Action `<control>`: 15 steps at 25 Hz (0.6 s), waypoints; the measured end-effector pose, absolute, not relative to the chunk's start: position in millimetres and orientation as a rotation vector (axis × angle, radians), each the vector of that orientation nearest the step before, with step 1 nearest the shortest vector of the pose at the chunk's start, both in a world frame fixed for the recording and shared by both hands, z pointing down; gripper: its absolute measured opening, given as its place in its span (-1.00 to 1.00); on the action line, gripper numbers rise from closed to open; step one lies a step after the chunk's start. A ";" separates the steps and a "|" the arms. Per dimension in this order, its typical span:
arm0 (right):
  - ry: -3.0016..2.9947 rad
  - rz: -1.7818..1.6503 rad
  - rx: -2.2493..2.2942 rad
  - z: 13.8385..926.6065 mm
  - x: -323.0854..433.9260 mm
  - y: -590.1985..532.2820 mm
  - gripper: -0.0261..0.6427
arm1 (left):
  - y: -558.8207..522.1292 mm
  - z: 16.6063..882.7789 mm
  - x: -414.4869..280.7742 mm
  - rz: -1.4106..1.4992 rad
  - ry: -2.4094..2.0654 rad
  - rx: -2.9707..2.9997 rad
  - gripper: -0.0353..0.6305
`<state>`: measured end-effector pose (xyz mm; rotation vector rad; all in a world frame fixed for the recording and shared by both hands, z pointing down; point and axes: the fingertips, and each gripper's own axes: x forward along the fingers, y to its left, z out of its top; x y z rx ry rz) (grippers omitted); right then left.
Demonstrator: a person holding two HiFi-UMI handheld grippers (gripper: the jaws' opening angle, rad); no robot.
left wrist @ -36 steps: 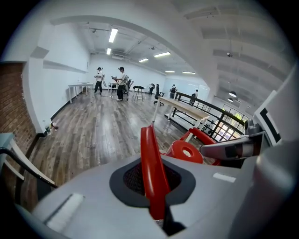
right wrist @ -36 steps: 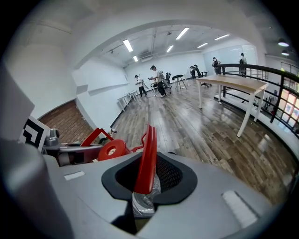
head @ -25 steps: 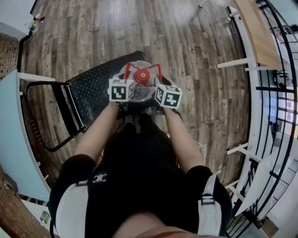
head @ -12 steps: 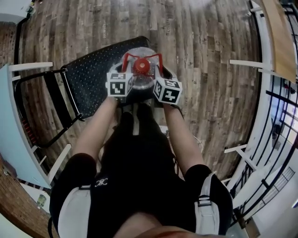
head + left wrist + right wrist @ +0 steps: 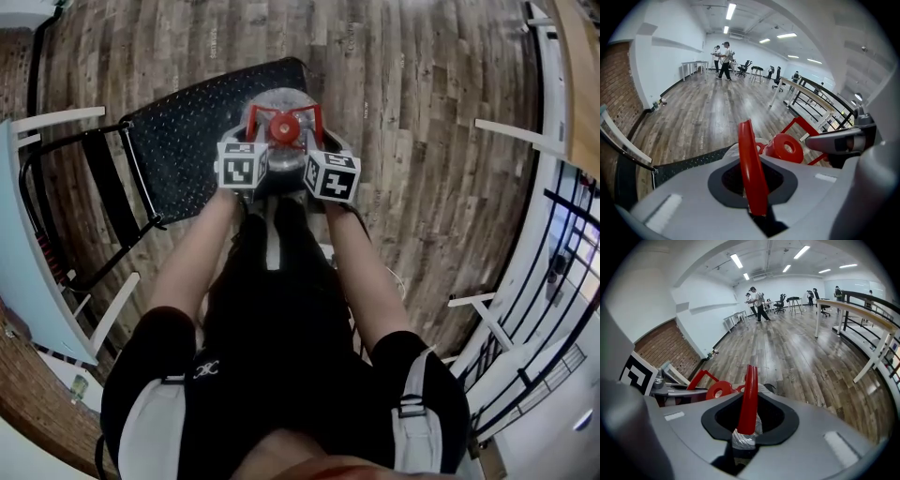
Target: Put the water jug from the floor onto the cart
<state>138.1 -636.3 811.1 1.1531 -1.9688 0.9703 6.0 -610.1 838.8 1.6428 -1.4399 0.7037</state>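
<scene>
Pinching the red handle point(image 5: 747, 159) of the jug point(image 5: 281, 97) from 9 and 3 o'clock, the left gripper point(image 5: 754, 206) and right gripper point(image 5: 743, 439) share its weight and keep it upright over the cart point(image 5: 178, 141) deck's 3 o'clock edge, resting or not I cannot tell

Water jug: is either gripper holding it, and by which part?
Left gripper and right gripper each clamp the water jug by its red handle, either side of the cap.
</scene>
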 end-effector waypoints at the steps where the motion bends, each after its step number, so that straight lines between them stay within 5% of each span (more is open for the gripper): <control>1: -1.959 0.980 1.146 814.2 138.1 -633.9 -0.62 | -607.4 842.2 8.3 0.707 -1.426 1.631 -0.81; 9: -1.901 0.993 1.110 829.9 144.7 -617.0 -0.63 | -588.7 854.9 2.6 0.755 -1.411 1.593 -0.79; 15: -1.864 0.995 1.130 832.1 146.4 -609.5 -0.62 | -584.7 849.0 -3.4 0.797 -1.418 1.602 -0.55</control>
